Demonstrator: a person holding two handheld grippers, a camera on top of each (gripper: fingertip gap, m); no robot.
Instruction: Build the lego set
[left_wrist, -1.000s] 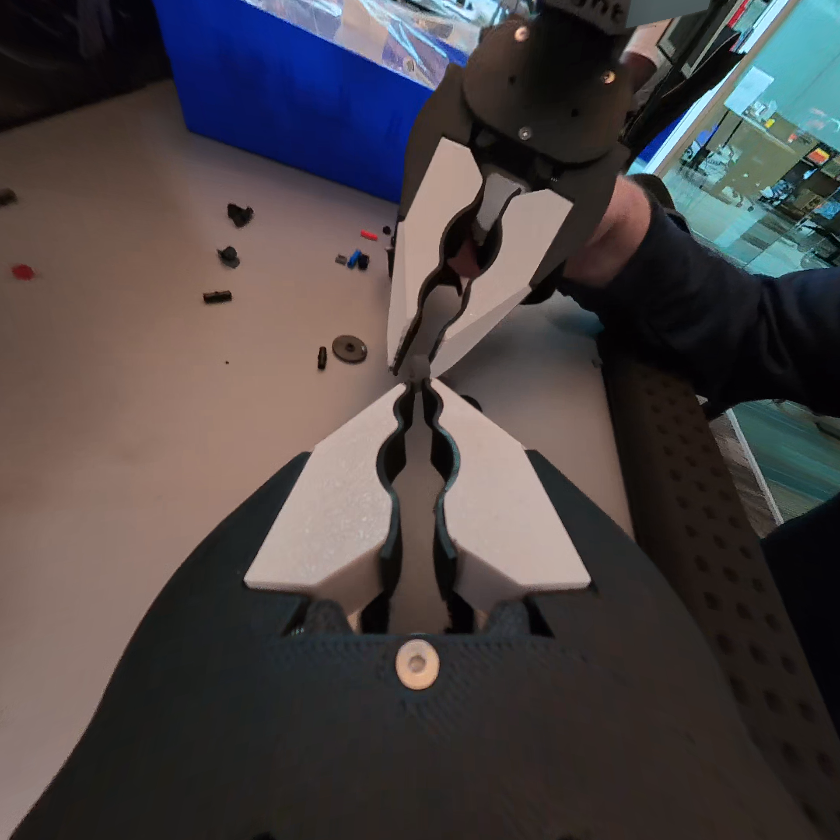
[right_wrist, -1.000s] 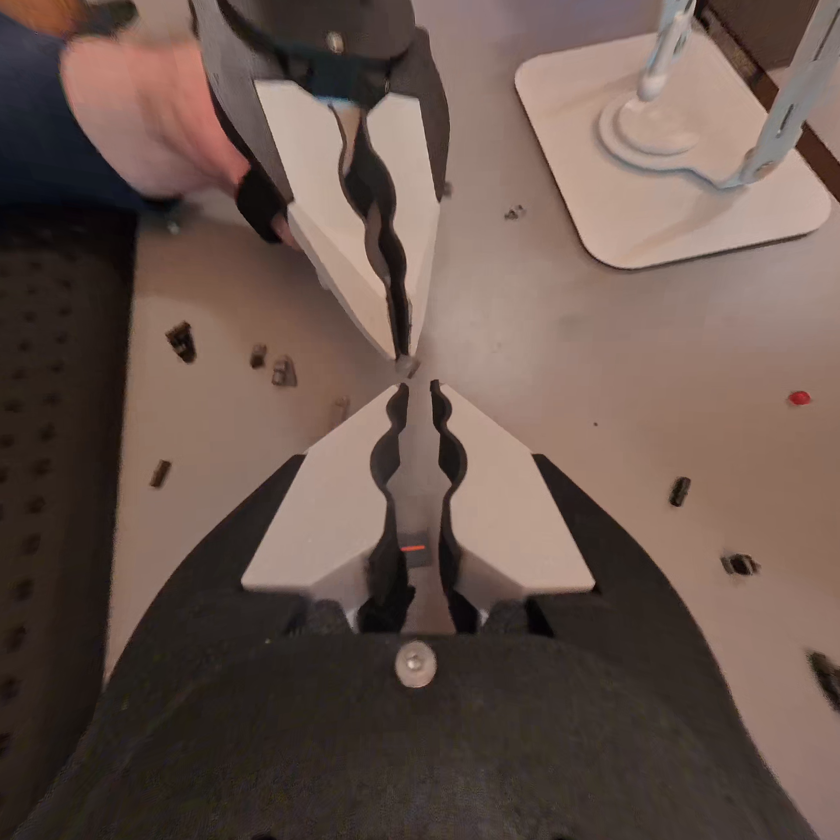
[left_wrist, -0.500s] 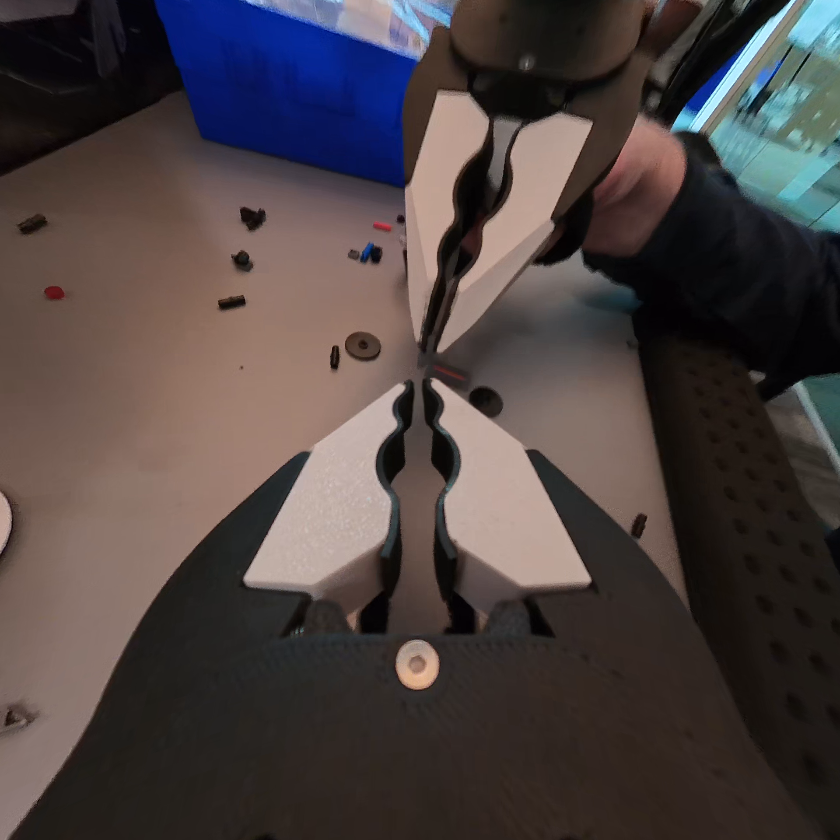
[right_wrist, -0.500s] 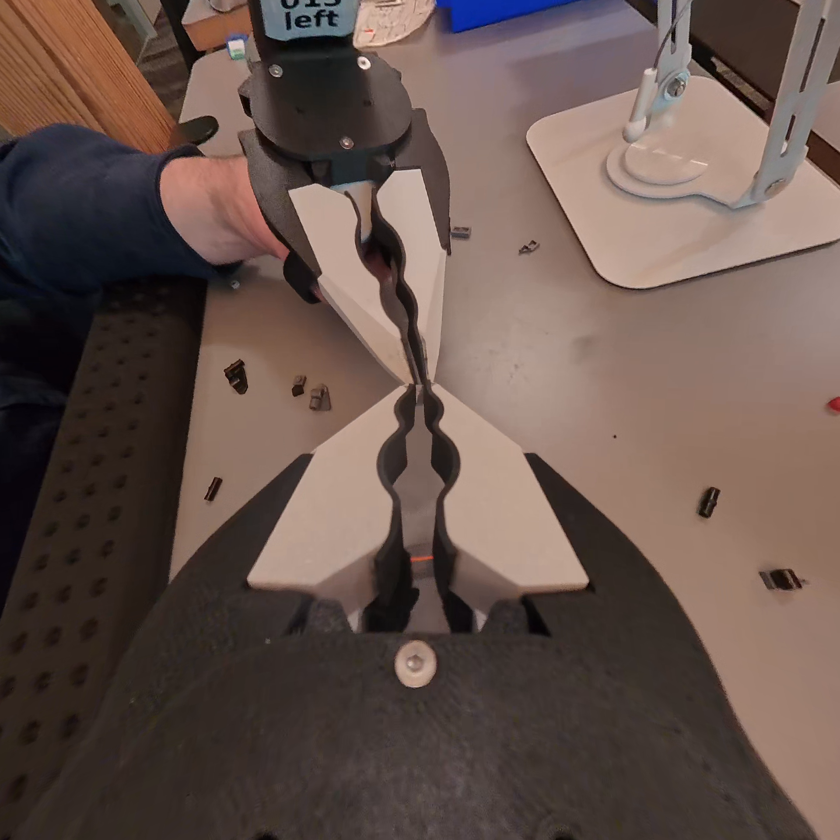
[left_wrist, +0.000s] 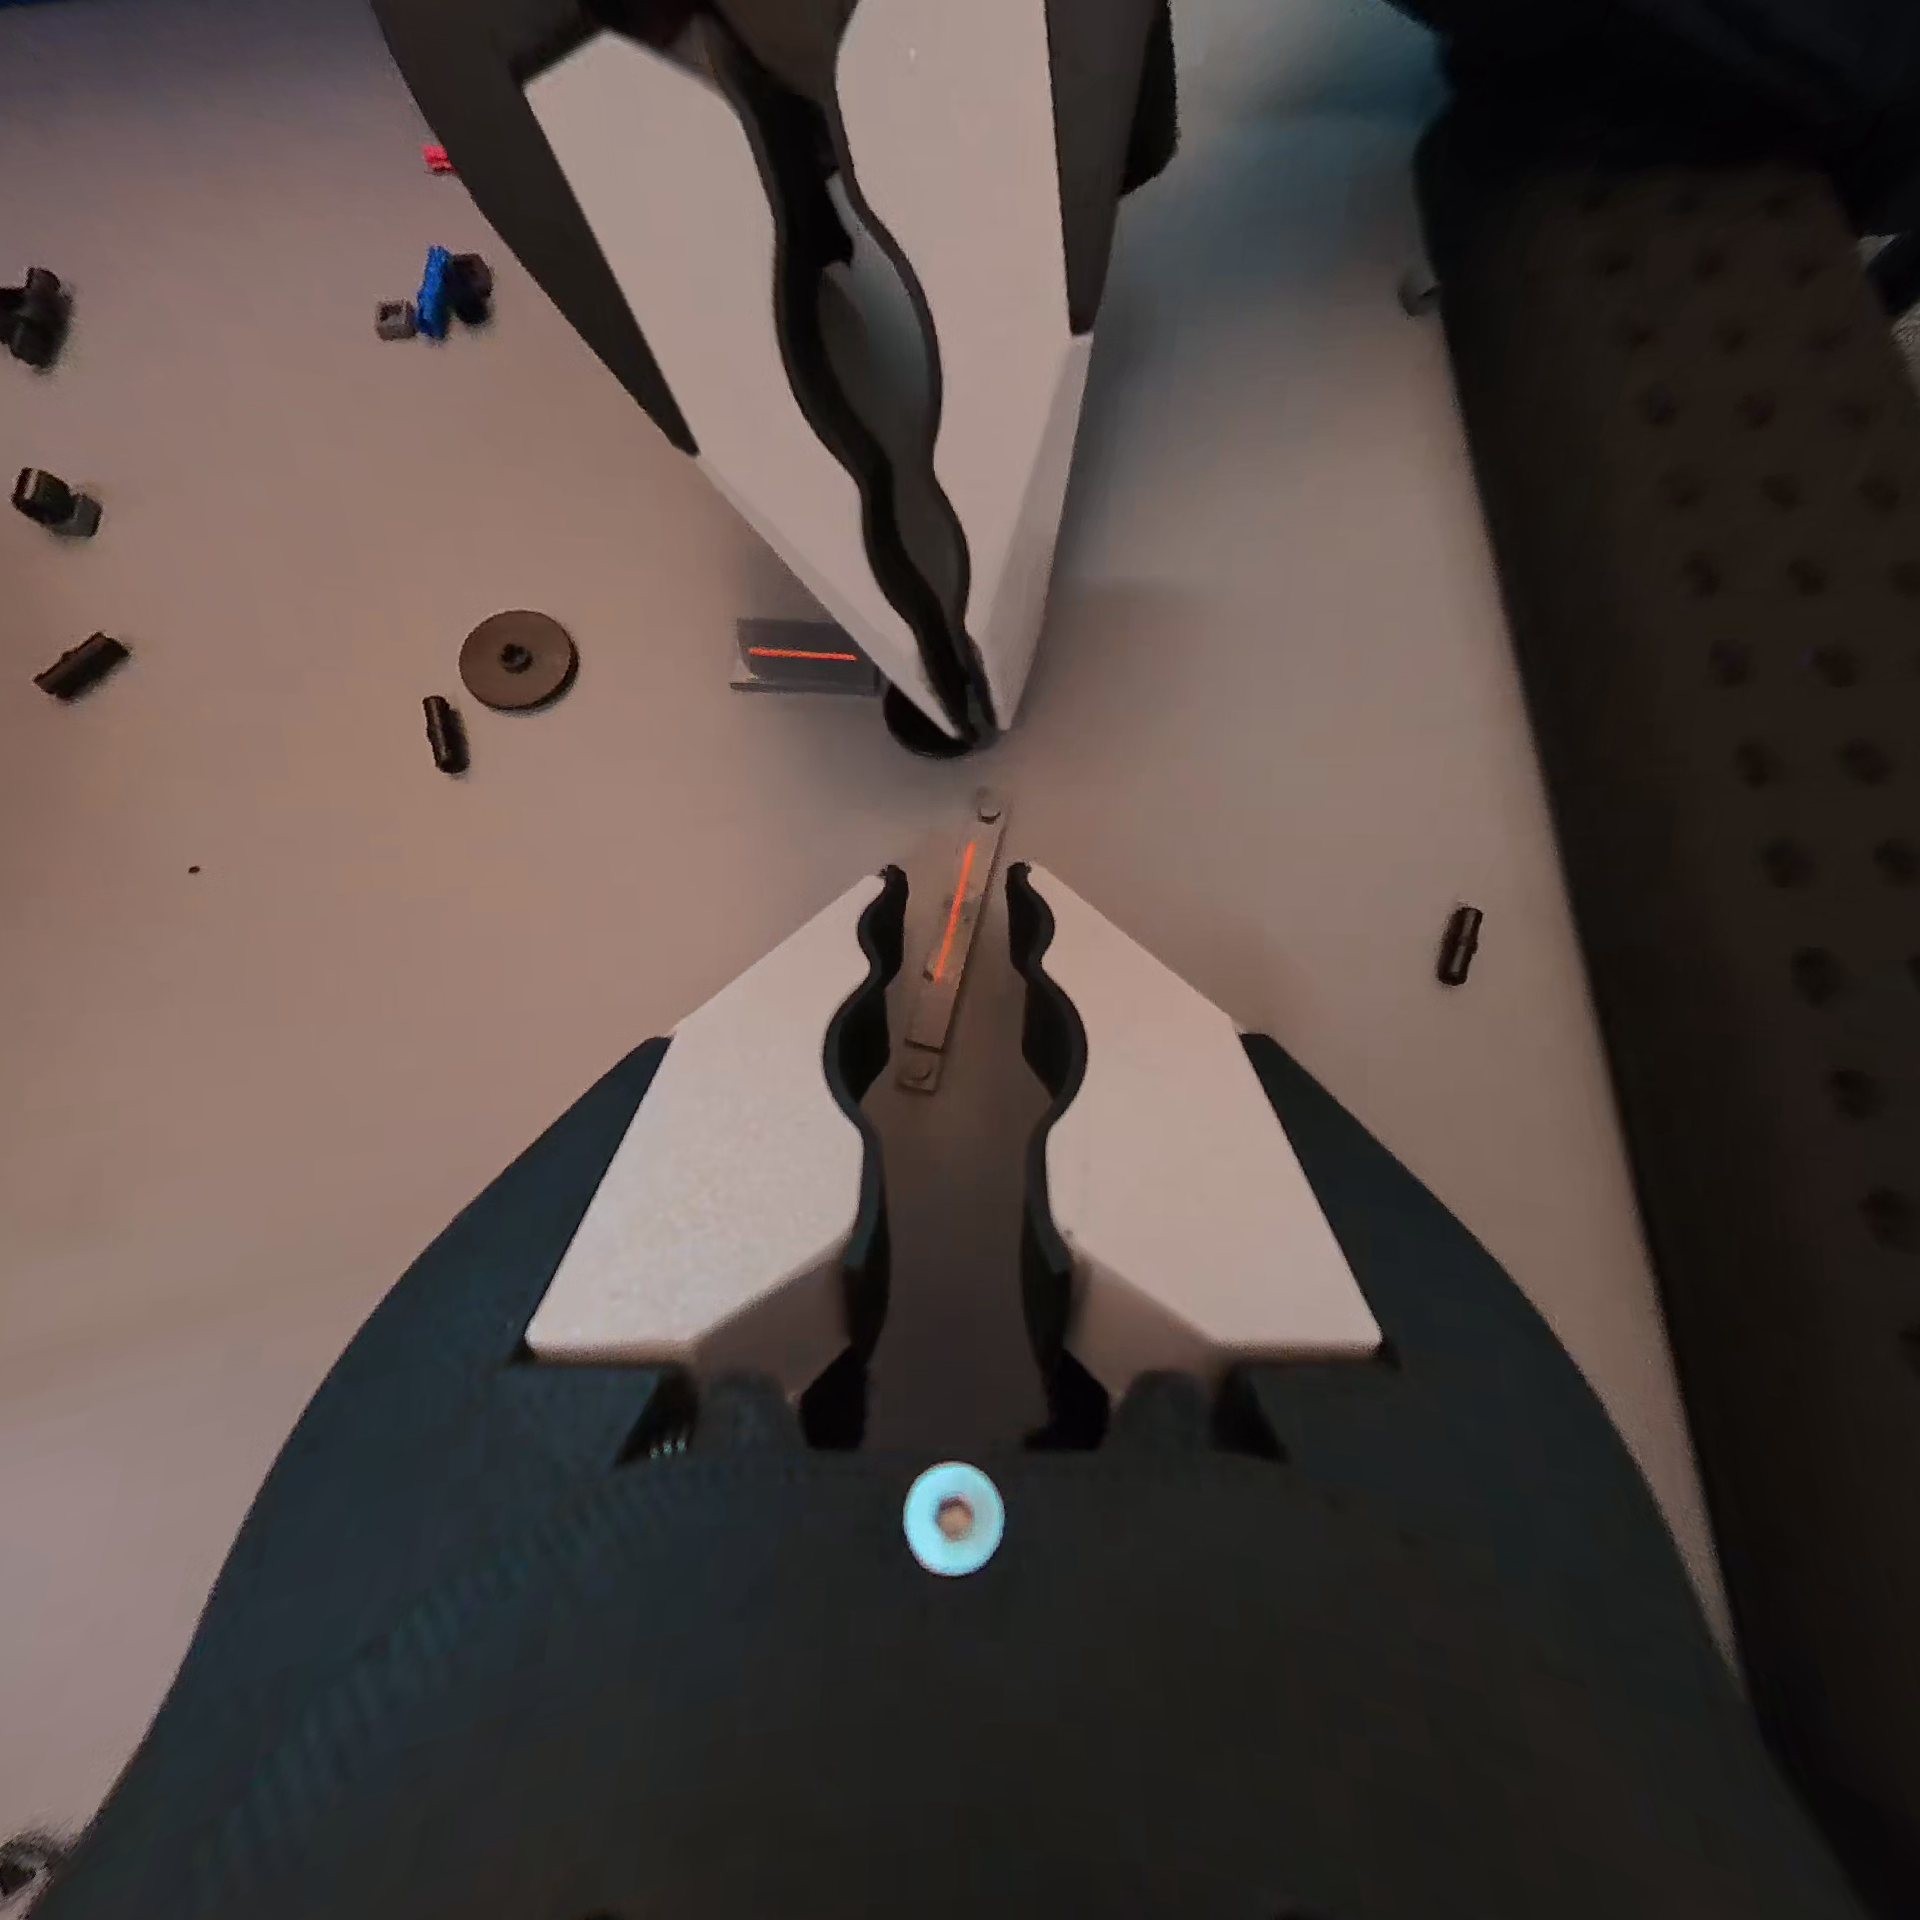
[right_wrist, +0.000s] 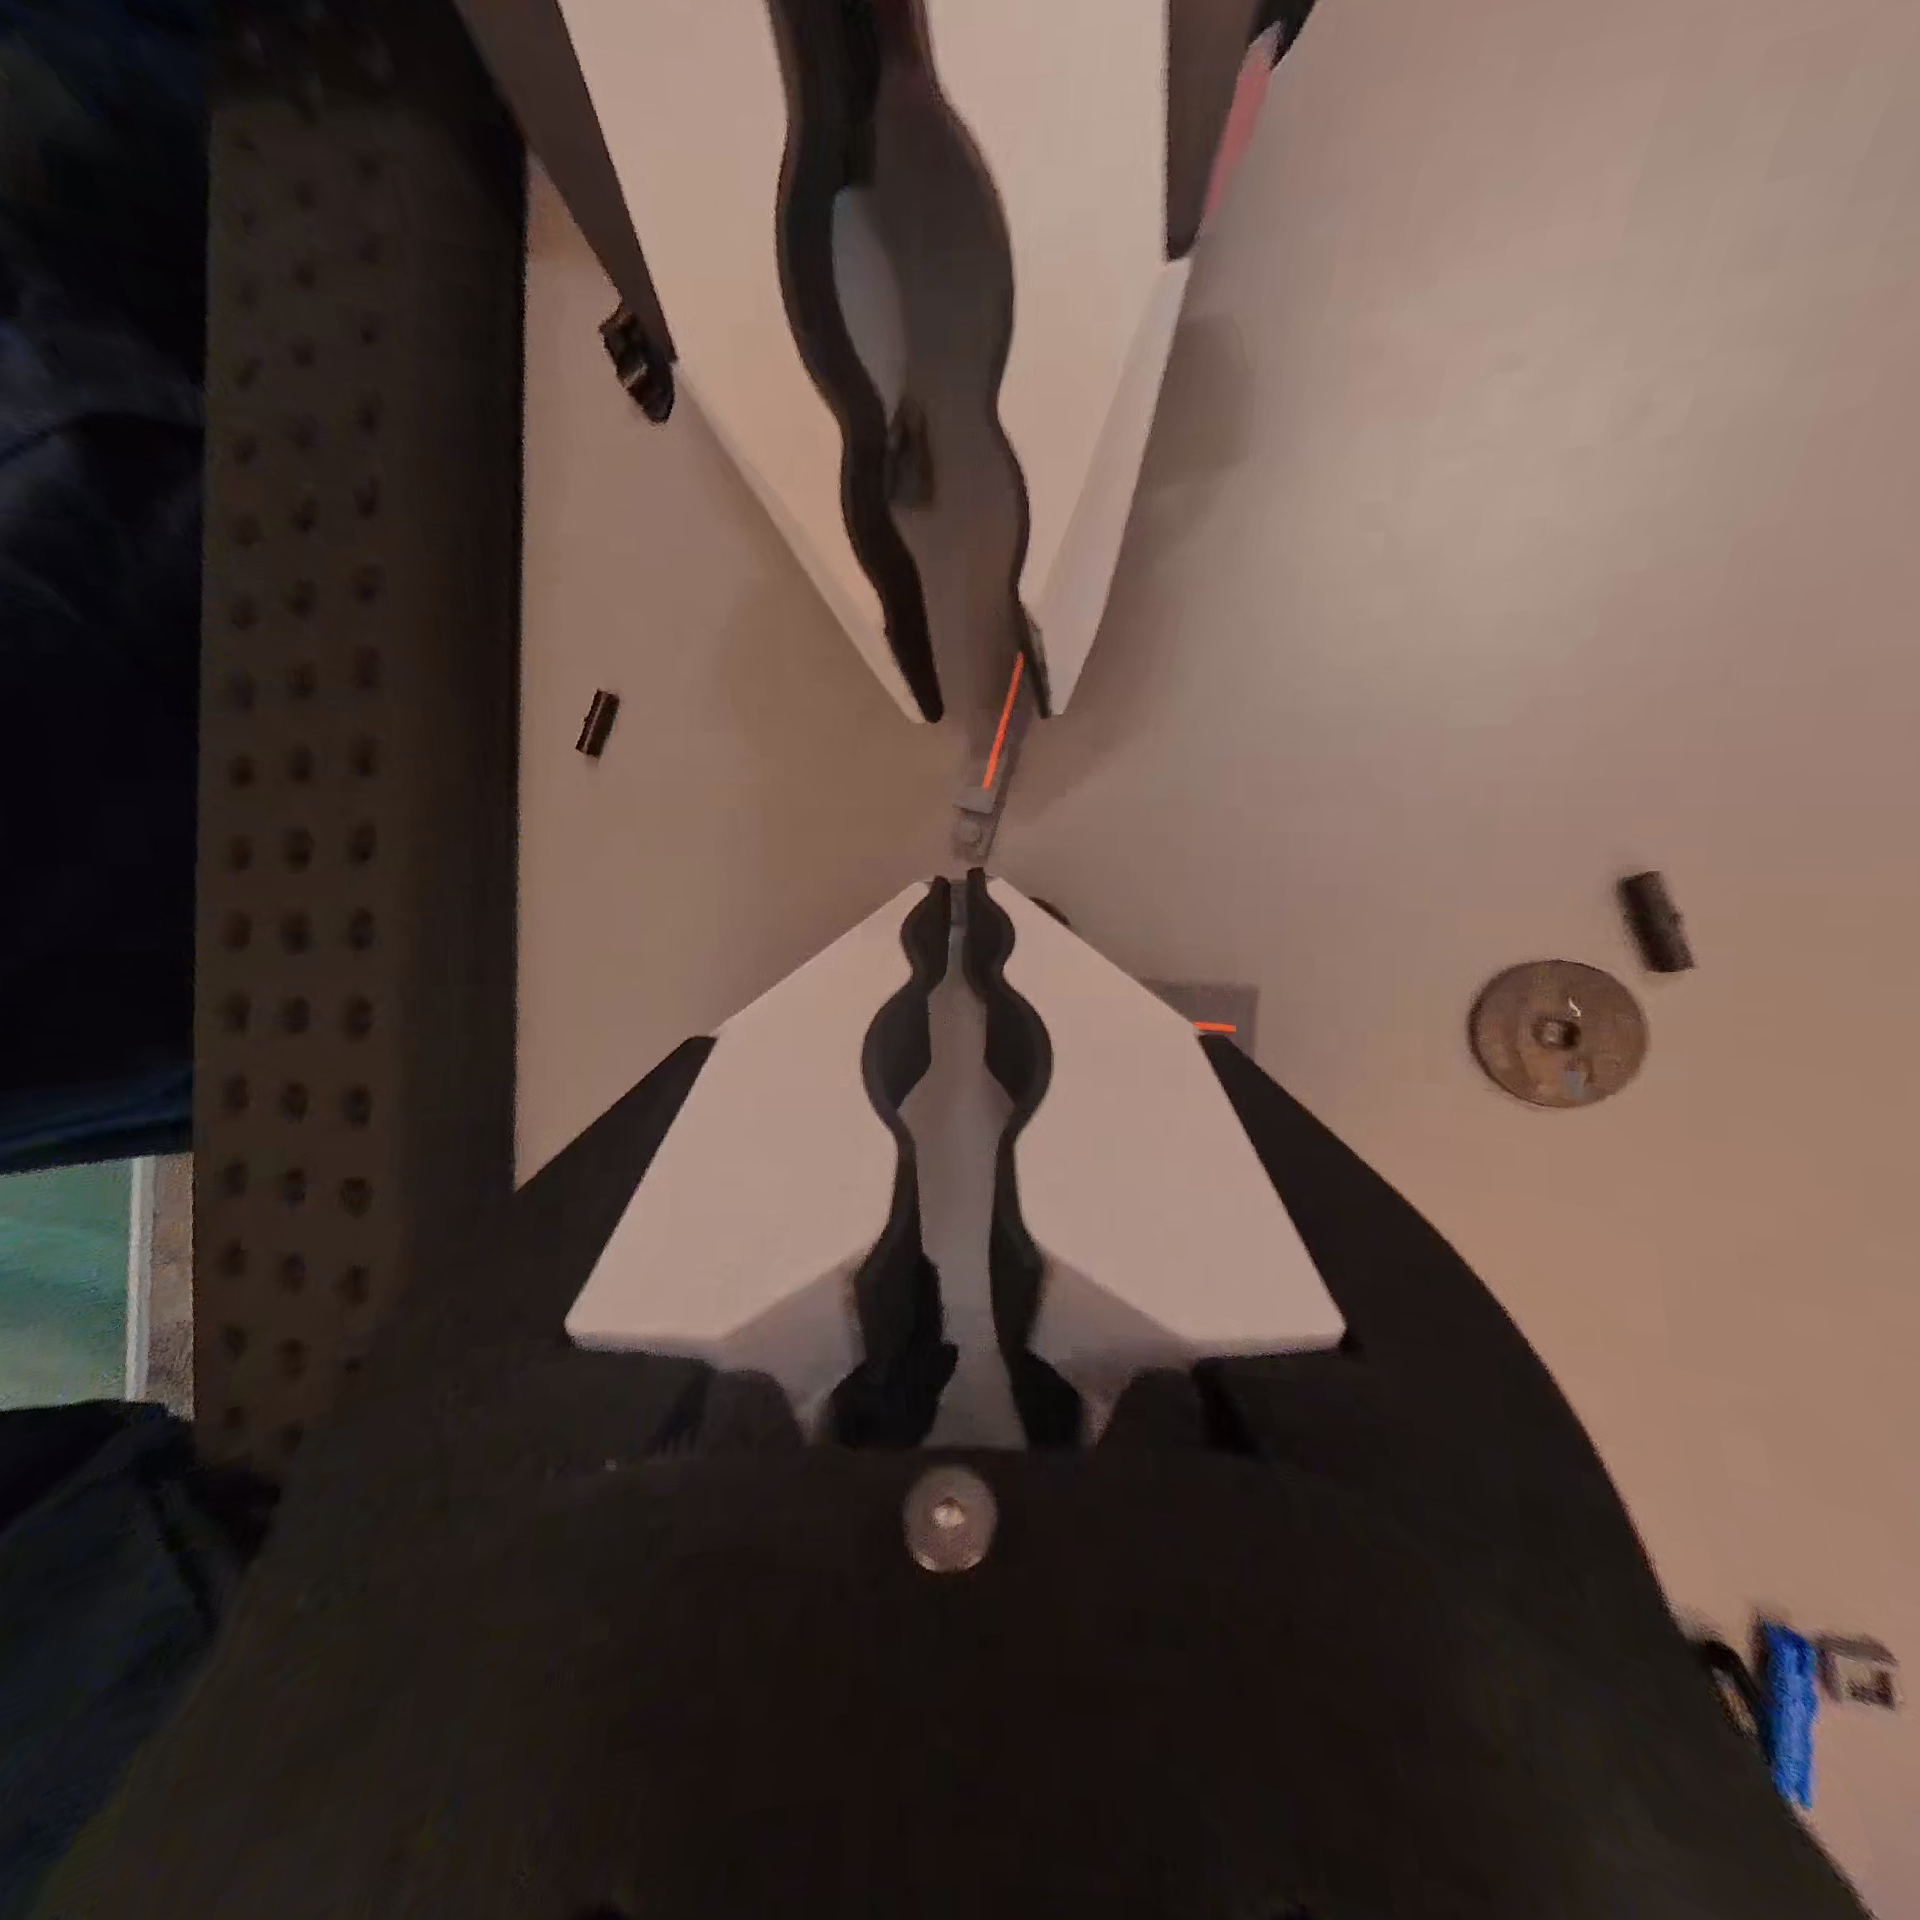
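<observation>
Straddling the grey strip (left_wrist: 951, 940), the left claw (left_wrist: 954, 878) has spread.

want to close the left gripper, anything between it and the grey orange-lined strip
Nothing visible. The strip lies bare in the left gripper's open gap; the right gripper sits just beyond its far end.
</observation>
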